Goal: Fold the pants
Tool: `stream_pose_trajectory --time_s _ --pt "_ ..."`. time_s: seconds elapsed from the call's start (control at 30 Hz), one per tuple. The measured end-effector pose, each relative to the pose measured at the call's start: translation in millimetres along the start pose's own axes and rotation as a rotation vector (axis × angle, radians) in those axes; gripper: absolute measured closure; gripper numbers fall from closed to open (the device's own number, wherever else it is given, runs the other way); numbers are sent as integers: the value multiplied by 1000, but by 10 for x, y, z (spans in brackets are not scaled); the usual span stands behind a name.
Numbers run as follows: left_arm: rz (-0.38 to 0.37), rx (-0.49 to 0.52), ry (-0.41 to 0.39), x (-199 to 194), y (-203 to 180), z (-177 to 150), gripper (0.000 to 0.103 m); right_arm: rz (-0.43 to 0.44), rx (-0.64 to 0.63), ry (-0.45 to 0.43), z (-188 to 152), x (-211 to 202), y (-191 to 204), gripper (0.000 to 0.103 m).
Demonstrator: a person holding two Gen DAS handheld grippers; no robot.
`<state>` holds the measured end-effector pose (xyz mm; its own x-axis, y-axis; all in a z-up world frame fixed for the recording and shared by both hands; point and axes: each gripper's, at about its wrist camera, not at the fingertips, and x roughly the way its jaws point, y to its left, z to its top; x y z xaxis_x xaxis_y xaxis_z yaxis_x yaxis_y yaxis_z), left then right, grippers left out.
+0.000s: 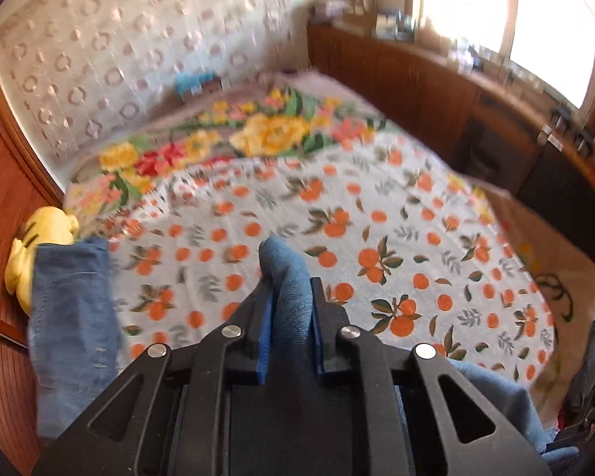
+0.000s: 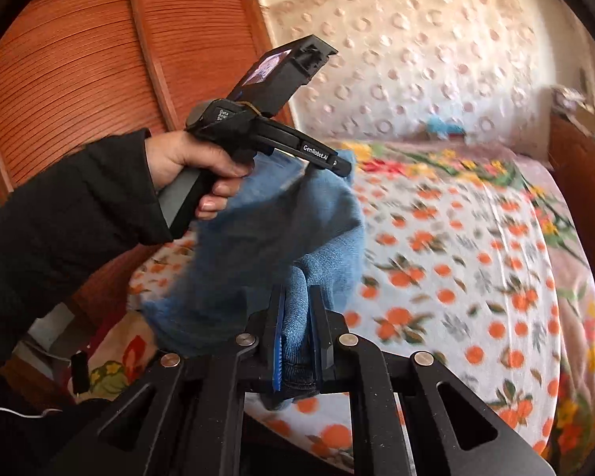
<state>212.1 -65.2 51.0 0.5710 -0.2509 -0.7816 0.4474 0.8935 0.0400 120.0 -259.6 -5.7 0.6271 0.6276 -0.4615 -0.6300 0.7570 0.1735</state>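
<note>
Free room: the broad middle of the bed under the white orange-printed sheet (image 1: 337, 214) lies bare and flat, open to approach from above.

Obstacles:
- blue denim pants (image 1: 285, 277), bunched between both sets of jaws and hanging over the near edge of the bed.
- yellow soft toy (image 1: 39, 238), at the bed's left edge against the brown slatted wardrobe doors (image 2: 79, 59).
- padded cream headboard (image 1: 119, 39), closing the far end.
- dark wooden cabinet (image 1: 436, 91), cluttered on top, along the right side.
</note>
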Motion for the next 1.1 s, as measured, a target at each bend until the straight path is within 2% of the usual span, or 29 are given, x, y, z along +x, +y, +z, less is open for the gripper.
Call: stream_pose_trajectory --time_s 0.17,0.3,0.57,0.67,0.8,0.97,1.1 --pt "8 -77 -80 -439 461 -319 88 87 -81 -2 228 1 470 93" --pt "5 -155 -119 -642 844 -709 88 183 -117 26 299 150 808 94" --pt "-8 -304 -129 -528 1376 -1431 89 312 -180 155 144 731 1381 96" --pt "4 -330 -121 -432 1466 -1658 89 330 -180 209 72 966 1436 96" --pt "9 -355 -109 -309 1559 -1891 89 347 -192 237 110 1072 1476 96" --pt "10 -354 -104 -204 1597 -1982 89 333 -214 196 224 966 1345 91" --pt "12 -344 -105 -178 1604 -2006 89 331 -184 170 274 850 1217 87"
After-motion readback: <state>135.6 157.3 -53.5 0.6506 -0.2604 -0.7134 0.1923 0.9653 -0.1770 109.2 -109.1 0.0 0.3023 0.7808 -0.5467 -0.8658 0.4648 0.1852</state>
